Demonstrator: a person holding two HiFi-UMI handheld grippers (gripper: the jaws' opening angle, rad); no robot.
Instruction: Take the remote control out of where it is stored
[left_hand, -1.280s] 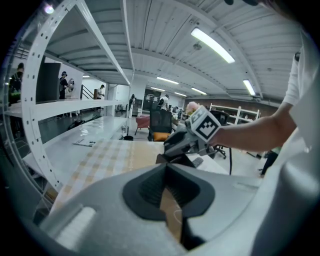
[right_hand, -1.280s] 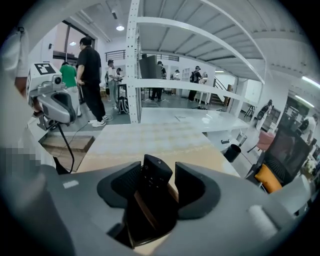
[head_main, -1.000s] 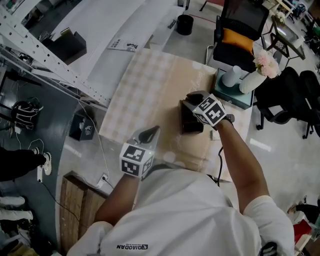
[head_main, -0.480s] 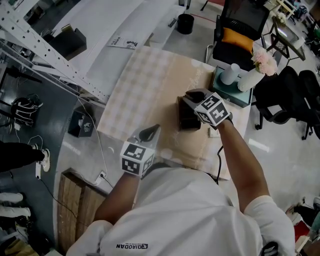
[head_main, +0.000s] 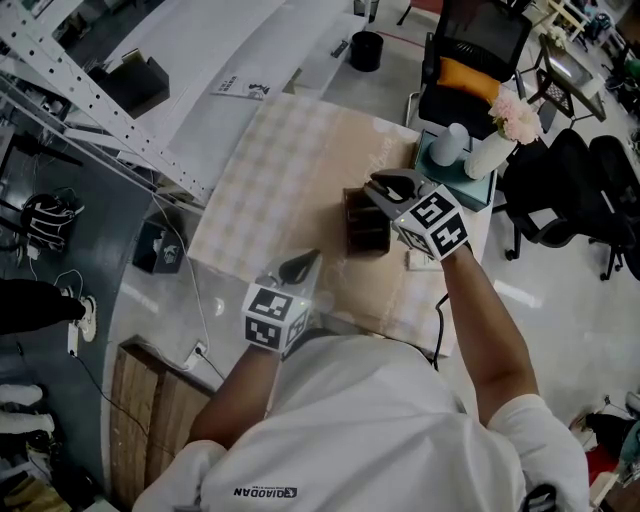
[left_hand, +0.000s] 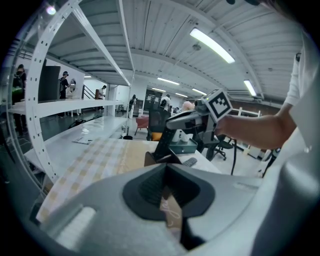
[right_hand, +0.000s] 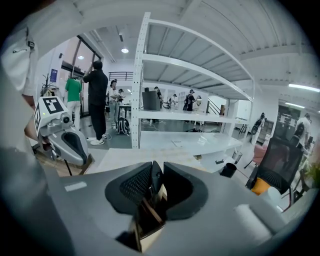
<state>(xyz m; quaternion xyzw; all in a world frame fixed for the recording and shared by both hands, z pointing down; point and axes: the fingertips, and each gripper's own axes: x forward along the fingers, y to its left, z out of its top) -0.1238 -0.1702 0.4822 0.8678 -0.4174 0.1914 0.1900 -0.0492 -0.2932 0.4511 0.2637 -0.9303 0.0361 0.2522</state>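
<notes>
The right gripper (head_main: 376, 184), its jaws just having been closing, is clenching the dark remote control (left_hand: 165, 141), which is slanting down from them toward the wooden box (head_main: 365, 240); the left gripper (head_main: 300, 265) is hovering clamped shut, empty

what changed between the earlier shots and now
The right gripper has just been closing its jaws on the dark remote and has lifted up and away from the box, drawing the remote up with it. The left gripper kept its spot over the tablecloth, holding nothing, and the box stayed where it was.
</notes>
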